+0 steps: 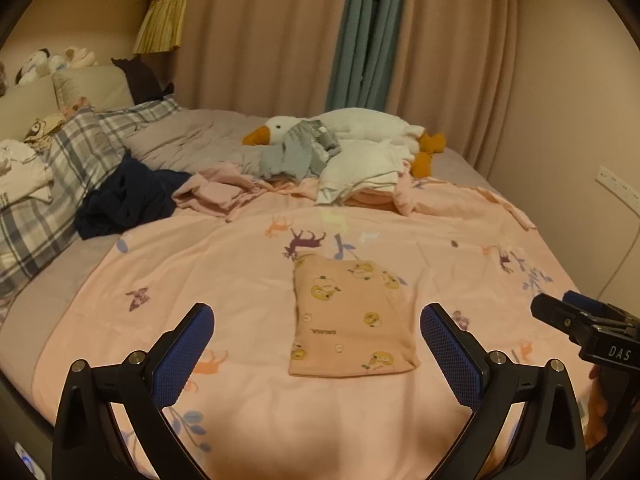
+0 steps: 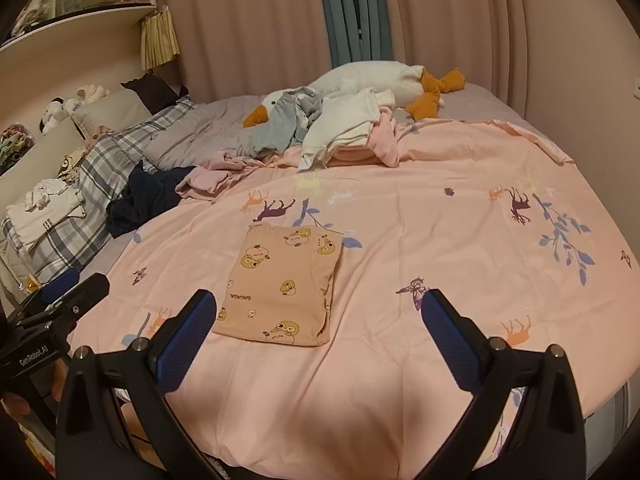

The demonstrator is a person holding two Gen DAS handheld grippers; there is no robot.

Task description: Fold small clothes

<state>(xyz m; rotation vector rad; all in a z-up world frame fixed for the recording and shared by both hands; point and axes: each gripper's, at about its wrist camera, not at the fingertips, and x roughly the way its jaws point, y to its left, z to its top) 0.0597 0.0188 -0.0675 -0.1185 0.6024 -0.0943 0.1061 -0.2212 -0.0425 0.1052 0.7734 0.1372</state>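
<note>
Jaws of left gripper and right gripper: we're holding both apart, gripping nothing. Folded garment lying on bed sheet, showing "GAGAGA" print.

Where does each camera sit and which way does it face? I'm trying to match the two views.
Left wrist: on the left gripper, facing across the bed toward the curtains; its open fingers frame the folded garment, right gripper at right edge.
Right wrist: on the right gripper, same heading; garment sits left of centre, left gripper at left.
Shared: garment, goose plush, pink sheet.
</note>
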